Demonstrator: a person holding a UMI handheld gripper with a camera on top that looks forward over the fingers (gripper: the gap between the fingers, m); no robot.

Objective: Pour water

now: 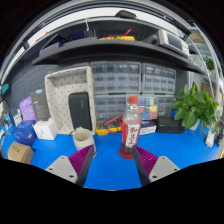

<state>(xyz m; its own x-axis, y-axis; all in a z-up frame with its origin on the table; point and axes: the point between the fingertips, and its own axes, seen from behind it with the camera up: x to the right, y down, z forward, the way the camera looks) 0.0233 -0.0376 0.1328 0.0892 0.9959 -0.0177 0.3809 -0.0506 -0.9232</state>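
A clear plastic water bottle (131, 124) with an orange-red cap and a red label stands upright on the blue table (110, 168). It is just ahead of my right fingertip, a little right of the gap. A short beige cup (83, 138) sits to its left, beyond my left finger. My gripper (113, 158) is open, its magenta pads (82, 158) spread wide with only bare blue table between them. Nothing is held.
A white box (45, 128) and a blue object (24, 133) lie at the left with a brown box (19, 152). A green plant (196, 105) stands at the right. Drawer cabinets (130, 85) and shelves rise behind the table.
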